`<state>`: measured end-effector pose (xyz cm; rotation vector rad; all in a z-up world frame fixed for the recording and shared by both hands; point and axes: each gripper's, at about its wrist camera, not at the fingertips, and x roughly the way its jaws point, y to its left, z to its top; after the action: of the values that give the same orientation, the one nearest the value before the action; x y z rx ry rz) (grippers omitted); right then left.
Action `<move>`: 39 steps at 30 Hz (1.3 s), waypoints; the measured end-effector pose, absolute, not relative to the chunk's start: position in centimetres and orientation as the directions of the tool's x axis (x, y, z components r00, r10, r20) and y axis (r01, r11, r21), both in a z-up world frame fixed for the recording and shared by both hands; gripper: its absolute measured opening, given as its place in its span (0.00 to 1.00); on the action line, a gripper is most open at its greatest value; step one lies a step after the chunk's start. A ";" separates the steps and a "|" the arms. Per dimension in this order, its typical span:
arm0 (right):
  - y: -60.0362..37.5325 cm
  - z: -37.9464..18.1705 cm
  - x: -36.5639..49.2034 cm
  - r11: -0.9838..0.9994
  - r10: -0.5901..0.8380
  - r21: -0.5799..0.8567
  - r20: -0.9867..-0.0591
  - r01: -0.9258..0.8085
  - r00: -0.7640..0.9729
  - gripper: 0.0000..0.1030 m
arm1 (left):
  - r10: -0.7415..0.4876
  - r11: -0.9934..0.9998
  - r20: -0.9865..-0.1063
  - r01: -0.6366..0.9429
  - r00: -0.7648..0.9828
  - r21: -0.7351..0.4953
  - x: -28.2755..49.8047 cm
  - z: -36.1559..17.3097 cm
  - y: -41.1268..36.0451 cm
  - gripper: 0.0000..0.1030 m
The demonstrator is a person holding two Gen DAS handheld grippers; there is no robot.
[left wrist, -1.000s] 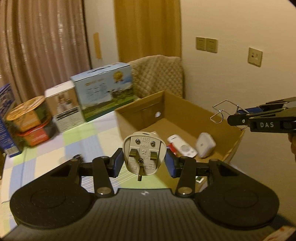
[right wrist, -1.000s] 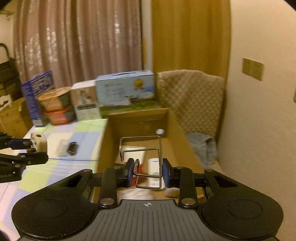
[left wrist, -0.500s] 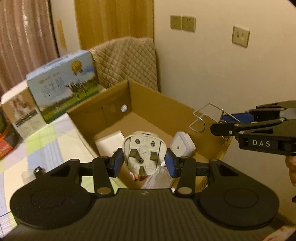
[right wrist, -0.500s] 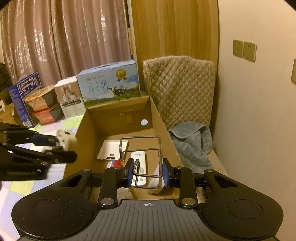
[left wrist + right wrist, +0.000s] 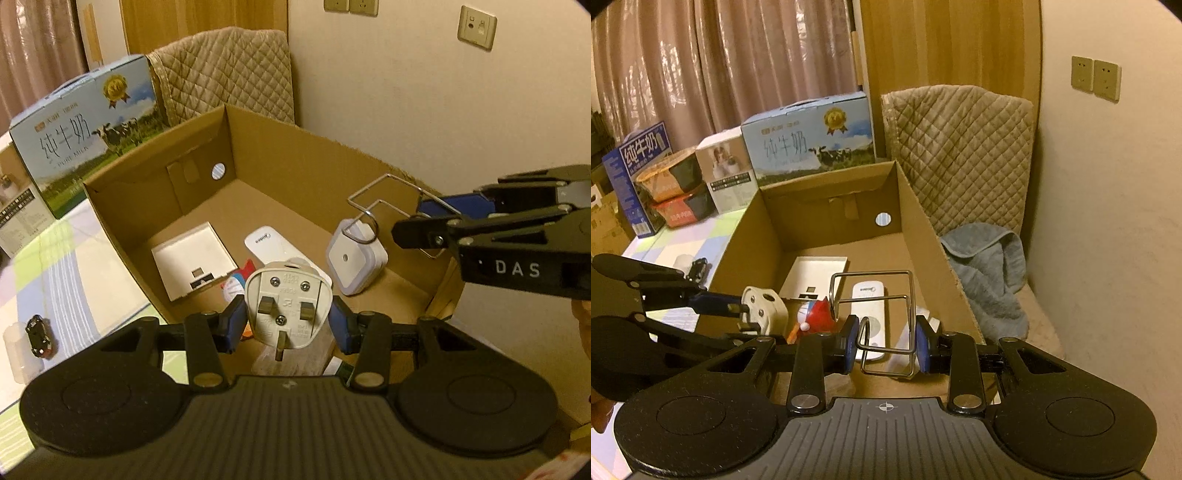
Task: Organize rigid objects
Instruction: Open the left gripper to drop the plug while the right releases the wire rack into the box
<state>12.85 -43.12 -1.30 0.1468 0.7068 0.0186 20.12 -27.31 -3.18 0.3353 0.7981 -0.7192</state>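
Note:
My left gripper (image 5: 286, 323) is shut on a white three-pin plug (image 5: 286, 299), held above the near edge of the open cardboard box (image 5: 155, 162). My right gripper (image 5: 886, 345) is shut on a bent wire holder (image 5: 882, 295), over the box's near right part. The box holds a flat white case (image 5: 192, 254), a white remote (image 5: 273, 242), a white square adapter (image 5: 354, 258) and a red and blue toy (image 5: 816, 314). The left gripper with the plug (image 5: 762, 306) shows at the left of the right wrist view. The right gripper with the wire holder (image 5: 388, 214) shows at the right of the left wrist view.
A small black toy car (image 5: 38, 334) lies on the checked tablecloth left of the box. Milk cartons (image 5: 809, 136) and other packages (image 5: 726, 173) stand behind the box. A quilted chair (image 5: 960, 155) with a grey towel (image 5: 990, 266) is at the right by the wall.
Both grippers have moved forward and lower over the box with their objects still held. The box's contents now show closer.

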 end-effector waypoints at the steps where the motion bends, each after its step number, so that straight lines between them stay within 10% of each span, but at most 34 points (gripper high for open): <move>1: -43.0 -1.4 13.0 0.990 0.068 0.141 -0.648 0.031 0.759 0.27 | -0.454 0.715 -0.753 0.699 0.476 0.010 20.2 -3.3 -27.4 0.41; 39: -42.3 -2.4 13.9 0.991 0.079 0.135 -0.663 0.014 0.745 0.27 | -0.462 0.813 -0.674 0.579 0.576 -0.062 21.3 0.1 -21.2 0.42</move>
<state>13.92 -42.27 -2.37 0.1342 0.7302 0.0356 21.27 -21.16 0.12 0.1724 0.7360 -0.6132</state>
